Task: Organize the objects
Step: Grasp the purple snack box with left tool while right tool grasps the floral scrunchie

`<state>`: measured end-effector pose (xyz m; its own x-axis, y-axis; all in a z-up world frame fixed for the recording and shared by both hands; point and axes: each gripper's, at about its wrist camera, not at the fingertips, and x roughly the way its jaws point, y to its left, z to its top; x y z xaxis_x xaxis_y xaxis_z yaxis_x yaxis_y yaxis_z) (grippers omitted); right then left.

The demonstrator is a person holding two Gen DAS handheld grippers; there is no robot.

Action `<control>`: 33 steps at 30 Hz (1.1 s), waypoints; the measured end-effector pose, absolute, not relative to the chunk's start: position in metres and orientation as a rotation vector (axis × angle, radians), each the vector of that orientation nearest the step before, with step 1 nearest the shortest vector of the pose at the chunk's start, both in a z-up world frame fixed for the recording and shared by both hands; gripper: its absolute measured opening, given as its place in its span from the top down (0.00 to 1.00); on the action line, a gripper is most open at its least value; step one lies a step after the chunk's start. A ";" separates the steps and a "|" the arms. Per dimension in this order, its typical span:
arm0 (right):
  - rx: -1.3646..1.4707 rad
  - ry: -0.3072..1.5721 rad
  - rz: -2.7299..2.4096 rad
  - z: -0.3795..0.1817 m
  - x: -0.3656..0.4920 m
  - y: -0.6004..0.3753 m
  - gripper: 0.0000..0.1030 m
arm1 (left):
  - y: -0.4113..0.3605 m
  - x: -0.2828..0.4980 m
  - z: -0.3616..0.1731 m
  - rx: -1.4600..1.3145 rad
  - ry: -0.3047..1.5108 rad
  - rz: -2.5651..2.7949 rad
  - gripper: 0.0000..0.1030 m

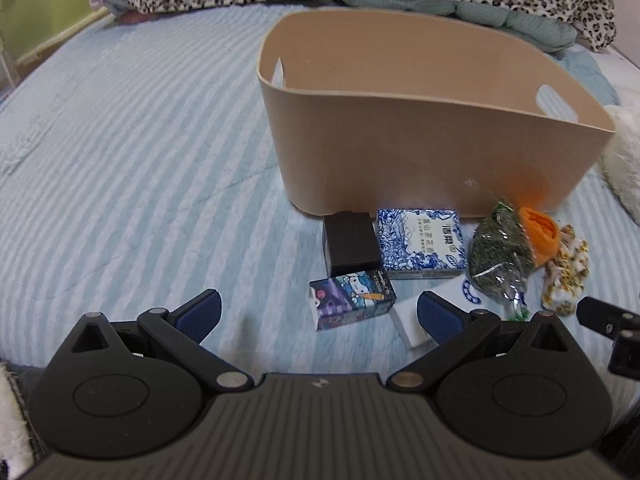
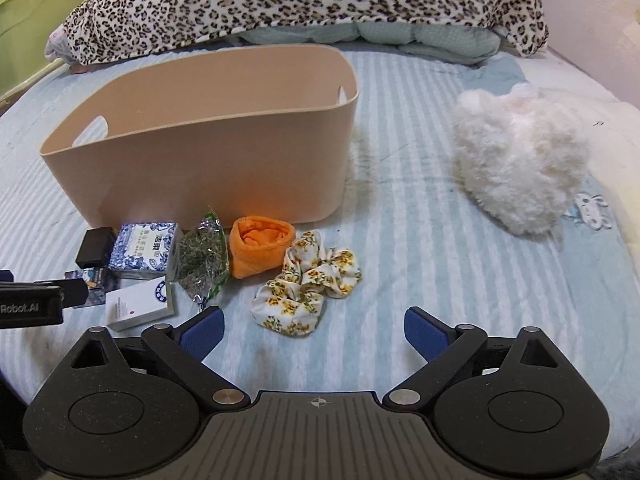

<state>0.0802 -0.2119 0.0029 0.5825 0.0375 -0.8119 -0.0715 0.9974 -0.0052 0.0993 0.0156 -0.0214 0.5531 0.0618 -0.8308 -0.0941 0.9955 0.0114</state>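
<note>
A tan storage bin (image 1: 420,148) (image 2: 200,168) stands empty on the striped bed. In front of it lie a black box (image 1: 350,248) (image 2: 95,246), a blue-and-white patterned box (image 1: 420,242) (image 2: 144,250), a cartoon-print box (image 1: 352,296) (image 2: 94,280), a white box (image 1: 412,320) (image 2: 140,304), a bag of dried herbs (image 1: 500,252) (image 2: 202,258), an orange cloth (image 1: 540,236) (image 2: 260,246) and a floral scrunchie (image 1: 566,268) (image 2: 308,284). My left gripper (image 1: 318,314) is open, just short of the cartoon-print box. My right gripper (image 2: 314,332) is open, just short of the scrunchie.
A fluffy white plush (image 2: 520,160) lies right of the bin. A leopard-print blanket (image 2: 300,0) over a teal quilt (image 2: 420,38) lies at the bed's far end. A green cabinet (image 2: 28,16) stands at the far left.
</note>
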 end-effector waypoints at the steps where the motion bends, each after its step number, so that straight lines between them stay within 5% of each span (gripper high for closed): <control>1: -0.038 0.955 0.064 -0.001 0.084 -0.212 0.10 | 0.016 0.103 -0.025 -0.042 0.989 0.094 0.00; 11: 0.030 1.019 0.036 -0.038 0.112 -0.212 0.27 | 0.028 0.128 -0.060 -0.075 1.074 0.151 0.00; 15: 0.044 1.004 0.035 -0.038 0.112 -0.210 0.47 | 0.031 0.124 -0.058 -0.081 1.063 0.140 0.01; 22: 0.084 0.975 0.042 -0.035 0.108 -0.215 0.83 | 0.030 0.114 -0.047 -0.045 1.009 0.120 0.46; 24: 0.106 0.965 0.044 -0.032 0.105 -0.218 0.89 | 0.030 0.108 -0.043 -0.029 1.001 0.110 0.49; 33: 0.138 0.839 0.058 0.012 0.082 -0.229 0.91 | 0.041 0.074 0.005 -0.076 0.937 0.081 0.49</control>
